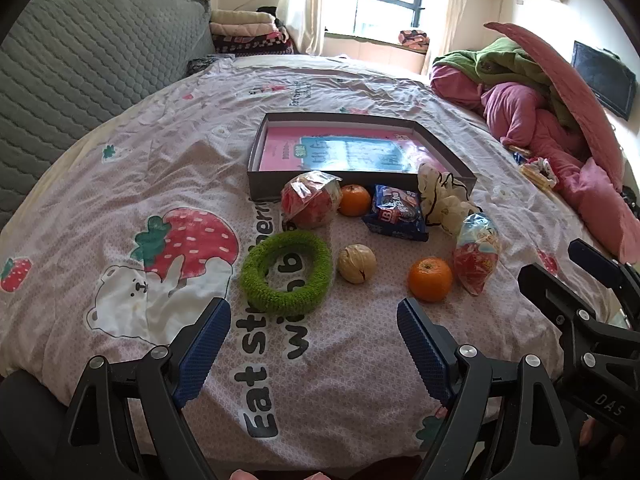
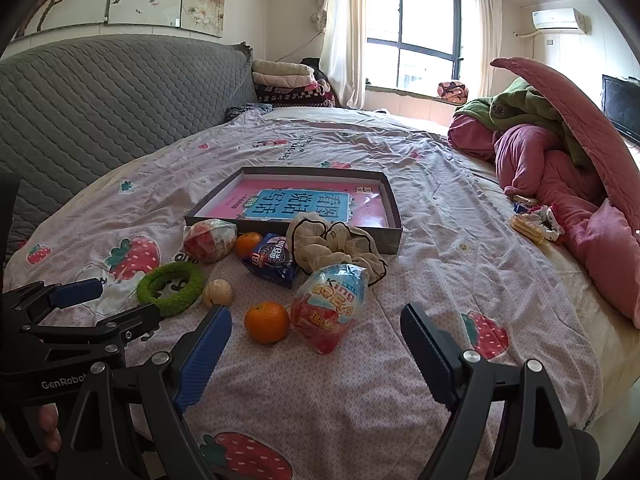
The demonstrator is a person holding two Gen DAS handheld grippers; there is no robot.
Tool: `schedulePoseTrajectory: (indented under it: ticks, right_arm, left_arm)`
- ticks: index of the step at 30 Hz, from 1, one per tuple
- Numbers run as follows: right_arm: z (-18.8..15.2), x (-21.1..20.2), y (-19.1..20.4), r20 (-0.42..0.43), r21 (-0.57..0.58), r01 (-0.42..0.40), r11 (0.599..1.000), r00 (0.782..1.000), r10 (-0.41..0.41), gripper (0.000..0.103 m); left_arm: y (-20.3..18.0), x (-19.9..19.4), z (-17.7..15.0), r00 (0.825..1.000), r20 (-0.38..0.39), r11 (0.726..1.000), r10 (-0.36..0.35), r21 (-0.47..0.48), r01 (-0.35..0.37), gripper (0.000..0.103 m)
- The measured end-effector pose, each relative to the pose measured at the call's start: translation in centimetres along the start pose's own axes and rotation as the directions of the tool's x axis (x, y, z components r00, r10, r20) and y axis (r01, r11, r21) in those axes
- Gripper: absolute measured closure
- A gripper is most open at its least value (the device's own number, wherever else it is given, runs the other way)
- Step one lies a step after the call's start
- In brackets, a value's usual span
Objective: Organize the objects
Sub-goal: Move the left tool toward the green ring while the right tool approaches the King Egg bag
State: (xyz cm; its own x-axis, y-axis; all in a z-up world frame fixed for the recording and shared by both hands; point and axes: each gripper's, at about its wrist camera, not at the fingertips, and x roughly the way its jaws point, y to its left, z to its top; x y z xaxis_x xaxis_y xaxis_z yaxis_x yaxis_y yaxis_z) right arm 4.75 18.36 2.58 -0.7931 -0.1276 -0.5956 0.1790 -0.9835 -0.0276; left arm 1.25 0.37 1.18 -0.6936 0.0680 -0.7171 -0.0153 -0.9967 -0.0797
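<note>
On the bedspread lies a shallow grey box (image 1: 256,160) (image 2: 394,236) with a pink and blue book inside. In front of it sit a green fuzzy ring (image 1: 286,276) (image 2: 172,286), a walnut (image 1: 357,263) (image 2: 218,293), two oranges (image 1: 430,279) (image 2: 267,321) (image 1: 354,200) (image 2: 247,243), a blue snack packet (image 1: 396,212) (image 2: 272,262), two bagged treats (image 1: 310,200) (image 2: 208,240) (image 1: 476,256) (image 2: 330,306) and a cream scrunchie (image 1: 442,200) (image 2: 332,244). My left gripper (image 1: 314,320) (image 2: 108,300) is open, empty, just short of the ring. My right gripper (image 2: 316,328) (image 1: 556,260) is open, empty, near the front orange and treat.
A grey quilted headboard (image 1: 92,64) (image 2: 112,96) rises on the left. Pink and green bedding (image 1: 532,112) (image 2: 560,148) is piled at the right, with small packets (image 2: 532,222) beside it. The bed's edge drops off at the right (image 2: 600,360). Folded blankets (image 2: 284,80) sit by the window.
</note>
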Motion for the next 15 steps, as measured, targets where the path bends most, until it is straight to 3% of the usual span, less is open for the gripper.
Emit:
schedulePoseTrajectory:
  ticks: [15]
  right_arm:
    - [0.43, -1.00, 0.49, 0.026, -0.013, -0.010, 1.000, 1.000, 0.010, 0.017]
  left_arm:
    - [-0.15, -0.86, 0.11, 1.000, 0.017, 1.000, 0.005, 0.004, -0.005, 0.017]
